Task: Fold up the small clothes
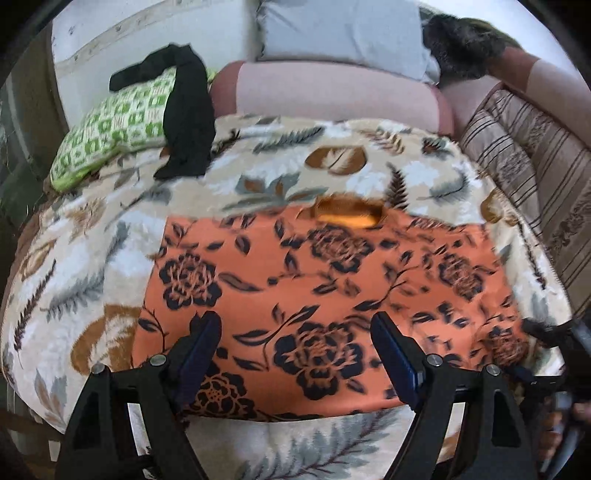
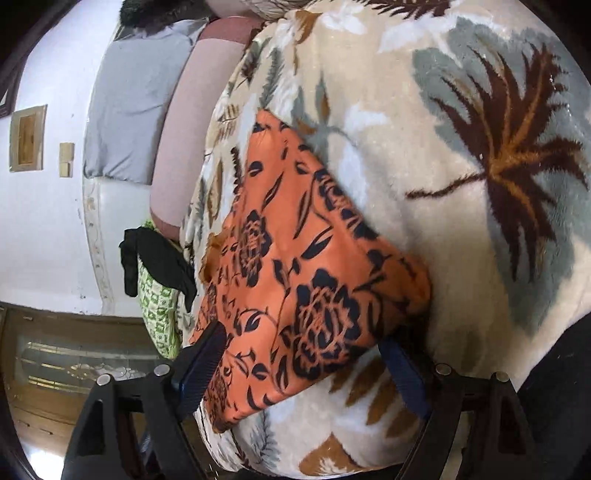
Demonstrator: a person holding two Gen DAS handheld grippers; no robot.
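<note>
An orange garment with a black flower print (image 1: 325, 288) lies spread flat on a leaf-patterned blanket (image 1: 92, 258). My left gripper (image 1: 295, 332) hovers open over the garment's near half, both blue-padded fingers wide apart above the cloth. In the right wrist view the picture is rolled sideways, and the same garment (image 2: 295, 258) narrows toward a near corner. My right gripper (image 2: 301, 349) stands open with its fingers on either side of that corner, pads not pressing on it. A small fold of yellow-orange lining shows at the garment's far edge (image 1: 347, 214).
A black garment (image 1: 188, 110) drapes over a green-and-white pillow (image 1: 110, 133) at the back left. Behind the blanket lie a pink bolster (image 1: 332, 92) and a grey pillow (image 1: 343, 29). A brown striped cushion (image 1: 524, 155) lines the right side. A wall and a cabinet (image 2: 55, 362) stand beyond the bed.
</note>
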